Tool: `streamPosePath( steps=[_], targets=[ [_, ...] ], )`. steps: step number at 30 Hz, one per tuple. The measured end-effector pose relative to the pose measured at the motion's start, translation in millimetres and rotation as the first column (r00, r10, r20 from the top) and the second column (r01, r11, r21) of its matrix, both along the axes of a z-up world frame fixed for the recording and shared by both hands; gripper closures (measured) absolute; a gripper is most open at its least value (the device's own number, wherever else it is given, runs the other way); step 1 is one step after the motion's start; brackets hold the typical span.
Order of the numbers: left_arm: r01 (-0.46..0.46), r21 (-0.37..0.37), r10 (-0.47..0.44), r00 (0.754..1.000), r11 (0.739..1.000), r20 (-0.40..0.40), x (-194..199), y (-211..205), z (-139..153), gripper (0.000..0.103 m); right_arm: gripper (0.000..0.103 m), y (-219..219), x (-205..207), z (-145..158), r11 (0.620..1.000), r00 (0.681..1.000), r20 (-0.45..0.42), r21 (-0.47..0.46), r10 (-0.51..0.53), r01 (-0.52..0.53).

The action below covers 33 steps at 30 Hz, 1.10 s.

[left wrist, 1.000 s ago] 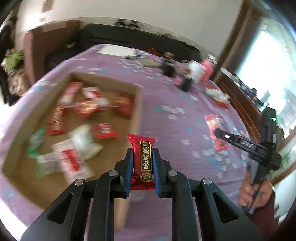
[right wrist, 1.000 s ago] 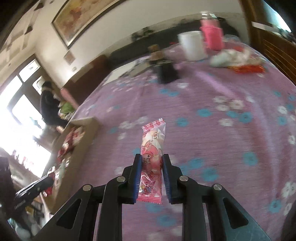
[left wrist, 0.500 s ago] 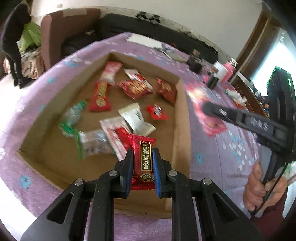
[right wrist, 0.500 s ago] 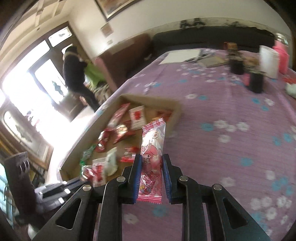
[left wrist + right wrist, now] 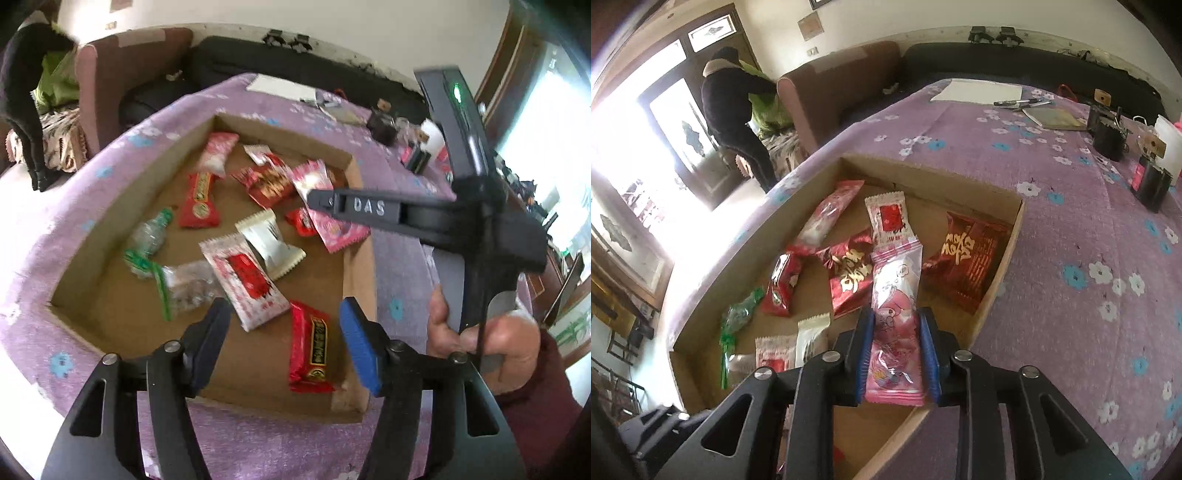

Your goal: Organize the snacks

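A shallow cardboard box (image 5: 360,266) (image 5: 1008,254) on the purple flowered cloth holds several wrapped snacks. My left gripper (image 5: 284,332) is open above the box's near end. A red snack bar (image 5: 309,345) lies on the box floor between its fingers. My right gripper (image 5: 895,349) is shut on a pink and white snack packet (image 5: 894,314) and holds it over the box's right side. In the left wrist view that gripper's finger (image 5: 365,210) and the pink packet (image 5: 332,221) show above the box.
Dark jars and a white cup (image 5: 1137,155) stand at the far right of the cloth. Paper, pens and a notebook (image 5: 1015,99) lie at the far end. A sofa and a person (image 5: 735,110) are at the left beyond the cloth.
My left gripper opened and the red snack bar dropped into the box. My right gripper moved left over the box with the pink packet still in it.
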State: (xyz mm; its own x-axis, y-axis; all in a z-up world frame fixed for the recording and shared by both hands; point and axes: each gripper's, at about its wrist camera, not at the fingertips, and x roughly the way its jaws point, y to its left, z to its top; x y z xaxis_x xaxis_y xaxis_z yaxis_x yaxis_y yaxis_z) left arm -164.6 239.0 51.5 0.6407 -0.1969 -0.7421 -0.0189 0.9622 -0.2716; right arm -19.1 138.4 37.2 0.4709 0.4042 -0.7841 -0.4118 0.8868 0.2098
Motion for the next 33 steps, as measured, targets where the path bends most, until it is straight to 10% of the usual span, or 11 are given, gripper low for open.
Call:
streamPosePath(
  steps=[11,18,33],
  targets=[
    [-0.16,0.082,0.148,0.979,0.984,0.144,-16.9,8.7,27.1,0.042,0.045,-28.6,-23.0,36.3,0.997,0.989,0.131,0.043,-0.065,0.059],
    [-0.366,0.253,0.276,0.902,0.896,0.331,-38.4,0.2,52.9,0.016,0.029,-51.7,-62.5,52.2,0.993,0.968,0.223,0.027,-0.118,0.115],
    [-0.354,0.298,0.305,0.931,0.886,0.199,-28.5,-6.1,40.3,0.014,0.016,-40.3,-137.6,49.5,0.978,0.914,0.401,-0.163,-0.057,0.132]
  ],
)
